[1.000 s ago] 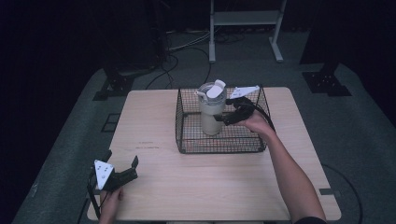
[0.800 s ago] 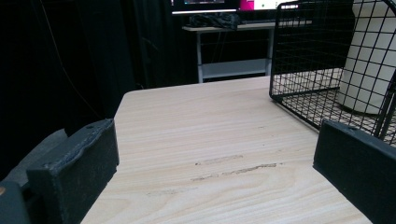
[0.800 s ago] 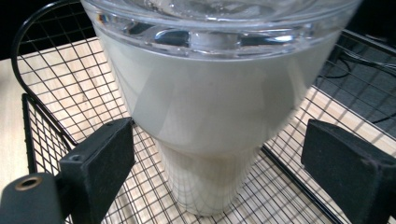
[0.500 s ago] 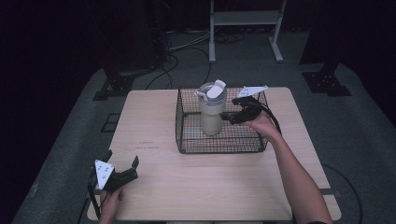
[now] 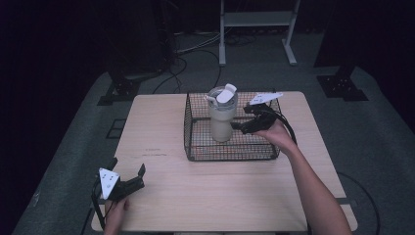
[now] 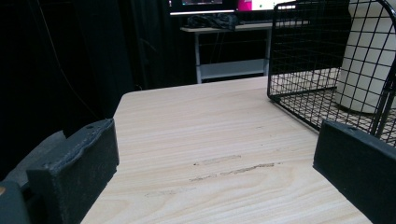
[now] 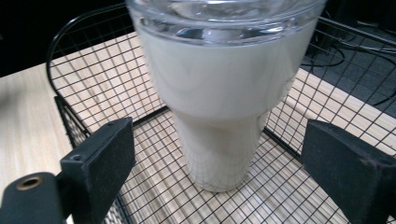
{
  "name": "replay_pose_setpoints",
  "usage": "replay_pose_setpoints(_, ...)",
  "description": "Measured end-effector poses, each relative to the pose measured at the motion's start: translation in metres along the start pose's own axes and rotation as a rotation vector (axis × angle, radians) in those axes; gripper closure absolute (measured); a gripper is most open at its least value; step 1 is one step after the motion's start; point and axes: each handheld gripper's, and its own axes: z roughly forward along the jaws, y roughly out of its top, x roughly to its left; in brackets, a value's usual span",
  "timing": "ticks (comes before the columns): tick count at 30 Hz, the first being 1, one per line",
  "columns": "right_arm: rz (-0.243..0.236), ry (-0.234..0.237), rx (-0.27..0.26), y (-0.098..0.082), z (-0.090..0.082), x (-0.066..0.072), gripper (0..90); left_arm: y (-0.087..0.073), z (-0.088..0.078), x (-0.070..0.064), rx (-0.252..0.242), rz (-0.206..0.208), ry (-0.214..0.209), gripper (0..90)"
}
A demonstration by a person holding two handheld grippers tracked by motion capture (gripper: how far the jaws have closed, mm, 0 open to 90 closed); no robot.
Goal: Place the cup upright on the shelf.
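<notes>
A cream tumbler (image 5: 221, 117) with a clear lid stands upright inside a black wire basket (image 5: 195, 147) at the middle back of the wooden table (image 5: 215, 191). My right gripper (image 5: 238, 128) is open inside the basket, just right of the tumbler and apart from it. In the right gripper view the tumbler (image 7: 219, 102) stands beyond the spread jaws of the right gripper (image 7: 224, 177), on the basket floor (image 7: 289, 196). My left gripper (image 5: 131, 180) rests open near the front left corner, with nothing between its jaws; its own view shows the left gripper (image 6: 219, 186) over bare wood, the basket (image 6: 308, 60) ahead at right.
A metal stand (image 5: 257, 29) and cables (image 5: 188, 54) lie on the dark floor behind the table. Black equipment bases (image 5: 117, 90) sit on the floor at left and right. Bare tabletop (image 6: 196, 126) stretches between the left gripper and the basket.
My right gripper has drawn back from the tumbler toward the right within the basket, with its jaws open. The tumbler stays standing. The left gripper has not moved.
</notes>
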Motion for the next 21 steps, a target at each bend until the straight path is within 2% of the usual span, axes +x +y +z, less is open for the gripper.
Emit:
replay_pose_setpoints(3, -0.01, 0.007, -0.004, -0.002, -0.003, 0.004, 9.4, 0.0, 0.0, 0.0, 0.0, 0.001, 0.0, 0.0)
replay_pose_setpoints(6, 0.007, 0.015, -0.012, -0.007, -0.007, 0.006, 9.4, 0.0, 0.0, 0.0, -0.001, 0.0, 0.001, 0.0)
replay_pose_setpoints(12, 0.006, 0.009, -0.002, -0.012, -0.013, 0.007, 9.4, 0.0, 0.0, -0.001, -0.002, 0.001, 0.002, 0.0)
replay_pose_setpoints(21, 0.013, 0.018, -0.002, -0.02, -0.033, 0.009, 9.4, 0.0, 0.0, -0.001, -0.002, 0.002, 0.001, 0.0)
